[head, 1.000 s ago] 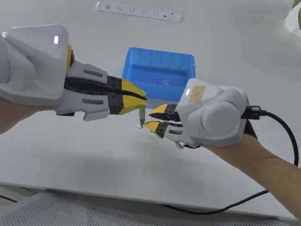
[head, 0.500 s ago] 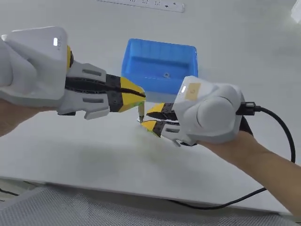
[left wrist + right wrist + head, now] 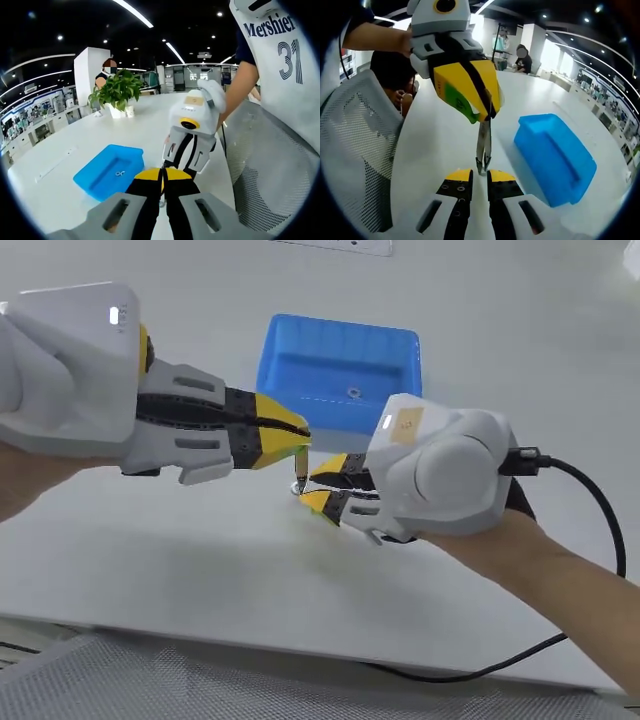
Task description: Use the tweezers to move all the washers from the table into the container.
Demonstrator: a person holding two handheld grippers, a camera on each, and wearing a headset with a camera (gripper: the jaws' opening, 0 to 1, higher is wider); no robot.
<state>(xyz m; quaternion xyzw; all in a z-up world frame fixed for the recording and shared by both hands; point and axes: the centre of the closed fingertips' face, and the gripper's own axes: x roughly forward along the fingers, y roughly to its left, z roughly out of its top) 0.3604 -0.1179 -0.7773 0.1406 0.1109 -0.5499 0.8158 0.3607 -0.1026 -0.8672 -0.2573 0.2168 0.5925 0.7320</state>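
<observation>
Washer (image 3: 353, 393), a small grey ring, lies flat on the floor of the blue container (image 3: 300, 360), which sits on the white desk (image 3: 180, 570) just beyond both tools. The left tongs (image 3: 303, 438) are clamped tight on the upper end of the tweezers (image 3: 299, 468), which hang from their yellow tips nearly upright, points down toward the desk. In the right gripper view the tweezers' points reach down between the tips of the right tongs (image 3: 314, 488). The right tongs are parted by a narrow gap with nothing gripped, and their tips sit just beside the tweezers' points, low over the desk. A tiny grey speck (image 3: 297, 490) at the tweezers' points may be a second washer lying on the desk, but it is too small to be sure. A black cable (image 3: 590, 510) runs from the back of the right tool across the desk toward its near edge. A potted plant (image 3: 116, 91) stands well beyond the container
</observation>
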